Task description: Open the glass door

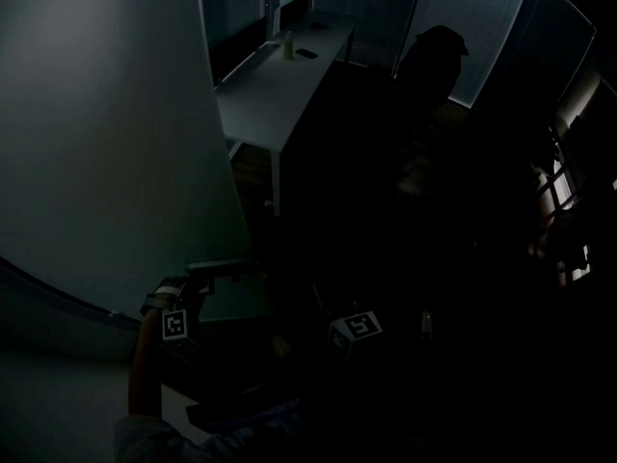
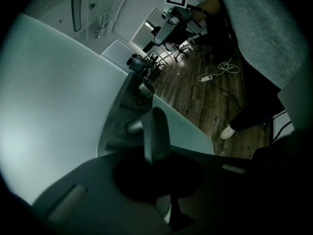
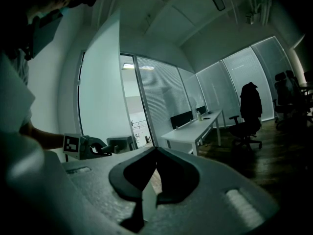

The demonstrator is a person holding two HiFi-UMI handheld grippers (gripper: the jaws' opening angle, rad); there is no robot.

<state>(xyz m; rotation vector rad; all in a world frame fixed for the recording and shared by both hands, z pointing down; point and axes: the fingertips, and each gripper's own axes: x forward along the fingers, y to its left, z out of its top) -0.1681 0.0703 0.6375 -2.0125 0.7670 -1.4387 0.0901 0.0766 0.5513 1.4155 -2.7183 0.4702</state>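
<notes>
The frosted glass door (image 1: 106, 143) fills the left of the head view as a pale panel. Its grey door handle (image 2: 155, 129) stands off the glass on a short round post. My left gripper (image 2: 156, 155) is shut on this handle, which rises straight out from between the jaws. In the head view the left gripper (image 1: 198, 292) reaches up to the handle (image 1: 227, 268) at the door's edge. My right gripper (image 3: 148, 192) is shut with nothing in it and hangs to the right of the left one, away from the door. The room is very dark.
A long white desk (image 1: 275, 90) with a bottle (image 1: 287, 46) runs along the blind-covered glass wall beyond the door. An office chair with a dark jacket (image 3: 250, 106) stands beside it. A cable and power strip (image 2: 215, 72) lie on the wood floor near my shoe (image 2: 227, 131).
</notes>
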